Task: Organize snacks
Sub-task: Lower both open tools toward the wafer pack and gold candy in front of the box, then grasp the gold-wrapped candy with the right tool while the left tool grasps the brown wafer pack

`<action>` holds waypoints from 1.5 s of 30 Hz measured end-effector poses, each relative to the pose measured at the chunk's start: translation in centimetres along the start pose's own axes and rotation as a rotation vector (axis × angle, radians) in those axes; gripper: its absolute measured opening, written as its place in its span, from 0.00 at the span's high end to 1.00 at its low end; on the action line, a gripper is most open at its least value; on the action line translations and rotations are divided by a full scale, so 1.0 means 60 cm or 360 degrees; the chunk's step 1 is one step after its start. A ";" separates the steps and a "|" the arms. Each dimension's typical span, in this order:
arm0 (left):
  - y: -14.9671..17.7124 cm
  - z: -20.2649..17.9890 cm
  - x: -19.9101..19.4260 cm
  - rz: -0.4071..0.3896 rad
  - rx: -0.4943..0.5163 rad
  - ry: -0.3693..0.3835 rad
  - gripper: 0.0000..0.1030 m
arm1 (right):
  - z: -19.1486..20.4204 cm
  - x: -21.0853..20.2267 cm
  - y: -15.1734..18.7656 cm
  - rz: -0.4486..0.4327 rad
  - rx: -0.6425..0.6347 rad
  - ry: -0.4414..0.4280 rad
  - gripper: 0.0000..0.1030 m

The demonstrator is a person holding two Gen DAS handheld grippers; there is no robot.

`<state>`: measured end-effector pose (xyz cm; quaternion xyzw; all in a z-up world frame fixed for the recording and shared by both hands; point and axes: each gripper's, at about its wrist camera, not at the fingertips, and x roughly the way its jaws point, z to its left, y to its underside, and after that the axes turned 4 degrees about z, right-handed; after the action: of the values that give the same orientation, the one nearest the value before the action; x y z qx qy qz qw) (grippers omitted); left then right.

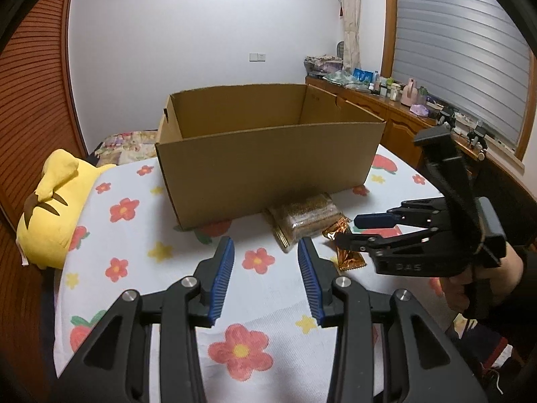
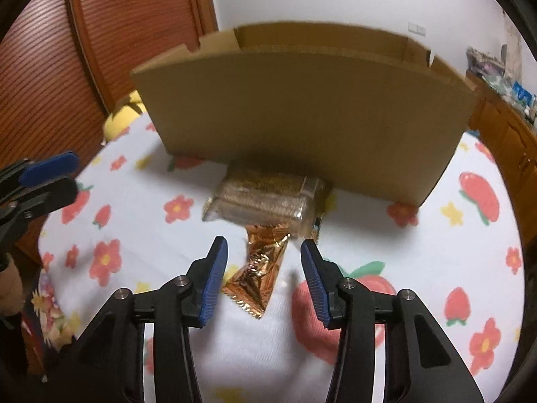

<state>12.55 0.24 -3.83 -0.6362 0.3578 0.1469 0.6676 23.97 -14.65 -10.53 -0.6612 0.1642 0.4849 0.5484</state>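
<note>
Two snack packets (image 2: 265, 198) beside one box (image 2: 302, 117); both tongs spread, empty.

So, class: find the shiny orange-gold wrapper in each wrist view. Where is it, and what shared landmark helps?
Left wrist: orange-gold wrapper, right of centre, by the right gripper.
Right wrist: wrapper, lower centre, between the open jaws.
Shared landmark: cardboard box behind it.

So the cardboard box (image 1: 268, 164) sits on the bedspread (image 1: 161, 278) at 12 o'clock. Clear snack pack (image 1: 307, 216) lies right against its near wall, foil packet (image 2: 258, 268) just in front touching it. Plush toy (image 1: 55, 208) off at 9 o'clock.
</note>
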 end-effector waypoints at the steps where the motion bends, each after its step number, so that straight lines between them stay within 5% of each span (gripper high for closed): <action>1: 0.001 0.000 0.002 0.0005 -0.0001 0.0001 0.62 | -0.001 0.005 0.001 0.0011 0.0002 0.0009 0.56; 9: 0.006 -0.004 0.013 0.0029 -0.0006 0.0017 0.62 | 0.003 0.015 0.006 0.0041 -0.0058 0.0069 0.67; 10: 0.007 -0.005 0.015 0.0032 -0.0006 0.0019 0.62 | 0.005 0.016 0.007 0.0041 -0.0087 0.0090 0.80; 28: -0.038 -0.060 0.127 0.0152 -0.0005 0.0088 0.53 | -0.072 -0.057 0.064 -0.0168 0.0023 0.0058 0.82; 38: -0.069 -0.079 0.189 0.0229 0.0001 0.0066 0.52 | -0.098 -0.054 0.076 -0.0158 0.0034 0.0019 0.81; 45: -0.072 -0.054 0.211 0.0253 -0.0143 0.0088 0.38 | -0.087 -0.055 0.083 -0.0176 0.0000 0.0021 0.81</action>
<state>23.28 -6.73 -8.83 -0.6388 0.4186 0.1977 0.6145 21.08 -22.03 -11.04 -0.6724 0.1311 0.4493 0.5733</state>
